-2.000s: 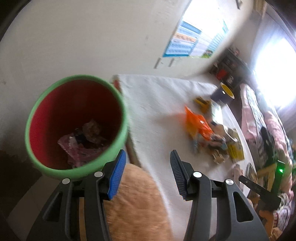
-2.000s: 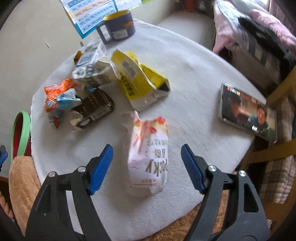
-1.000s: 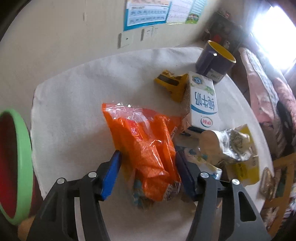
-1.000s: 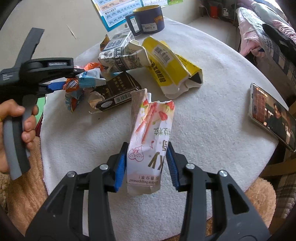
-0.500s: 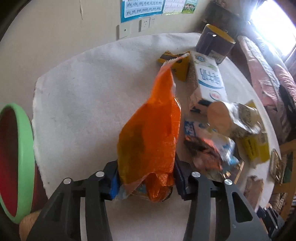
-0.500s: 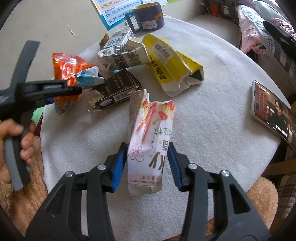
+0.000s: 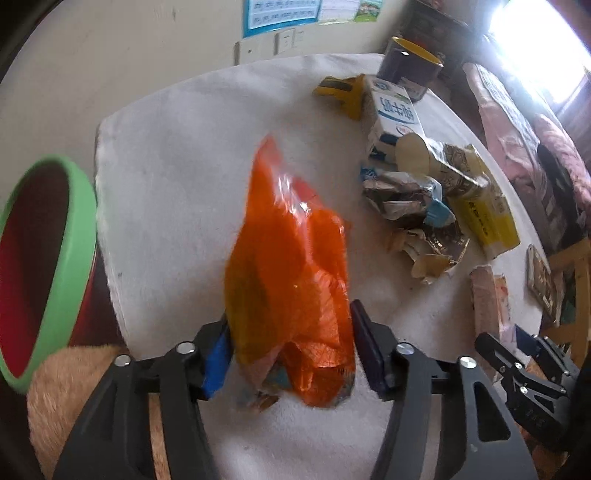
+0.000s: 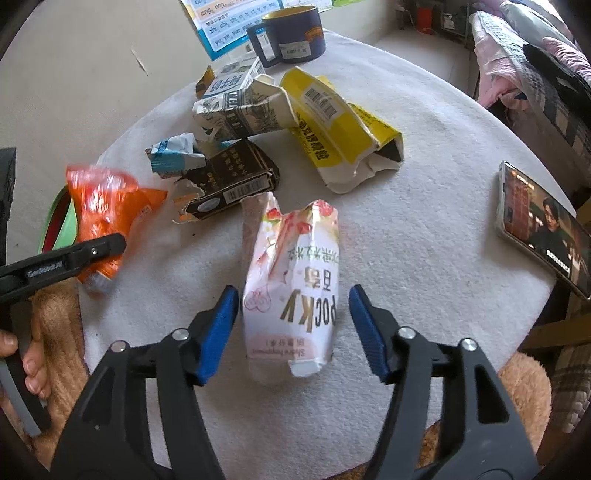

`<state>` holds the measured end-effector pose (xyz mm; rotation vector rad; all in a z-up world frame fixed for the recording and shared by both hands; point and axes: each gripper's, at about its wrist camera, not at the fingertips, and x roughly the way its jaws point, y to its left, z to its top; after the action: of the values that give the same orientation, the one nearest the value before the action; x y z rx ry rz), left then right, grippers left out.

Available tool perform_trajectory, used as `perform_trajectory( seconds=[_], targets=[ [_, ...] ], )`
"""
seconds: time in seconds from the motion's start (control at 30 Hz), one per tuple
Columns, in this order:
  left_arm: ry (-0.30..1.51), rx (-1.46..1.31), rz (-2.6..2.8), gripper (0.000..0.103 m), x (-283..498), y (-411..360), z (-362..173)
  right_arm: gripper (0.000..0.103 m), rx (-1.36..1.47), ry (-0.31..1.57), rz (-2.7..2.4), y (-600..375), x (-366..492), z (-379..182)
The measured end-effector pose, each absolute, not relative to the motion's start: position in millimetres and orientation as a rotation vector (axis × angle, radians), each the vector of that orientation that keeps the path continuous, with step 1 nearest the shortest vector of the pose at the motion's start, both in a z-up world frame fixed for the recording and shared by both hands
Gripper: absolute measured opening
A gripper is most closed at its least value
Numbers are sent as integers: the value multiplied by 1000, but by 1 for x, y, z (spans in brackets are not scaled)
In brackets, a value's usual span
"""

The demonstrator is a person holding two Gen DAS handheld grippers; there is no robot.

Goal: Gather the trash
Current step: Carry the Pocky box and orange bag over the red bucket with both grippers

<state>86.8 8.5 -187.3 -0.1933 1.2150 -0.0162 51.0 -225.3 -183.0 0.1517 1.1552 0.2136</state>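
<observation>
My left gripper is shut on an orange snack bag and holds it above the white table, near the green-rimmed red bin at the left. The bag also shows in the right wrist view. My right gripper stands around the pink Pocky box; its jaws are apart and not touching the box, which rests on the table. The Pocky box also shows in the left wrist view.
A pile of trash lies mid-table: a milk carton, a yellow box, a dark torn box, a blue-white wrapper. A navy mug stands at the back. A phone lies at the right edge.
My left gripper has lifted the orange bag and carried it left toward the bin. My right gripper's jaws have opened off the Pocky box, which has dropped onto the table.
</observation>
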Motion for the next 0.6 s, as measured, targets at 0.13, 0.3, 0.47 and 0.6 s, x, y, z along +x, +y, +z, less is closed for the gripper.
perform_trajectory(
  seconds=[0.13,0.3,0.47,0.6],
  targets=[
    [1195,-197,-6,59,86,12,-184,62,158,1153,211,-226,51,-183],
    [1191,-201,-11,57,87,11,-185,62,151,1144,216,-225,50,-181],
    [1182,-202,-10,51,85,10,-185,62,148,1139,219,-224,49,-179],
    [1173,-204,-14,48,84,10,-185,54,153,1146,223,-224,50,-180]
  ],
)
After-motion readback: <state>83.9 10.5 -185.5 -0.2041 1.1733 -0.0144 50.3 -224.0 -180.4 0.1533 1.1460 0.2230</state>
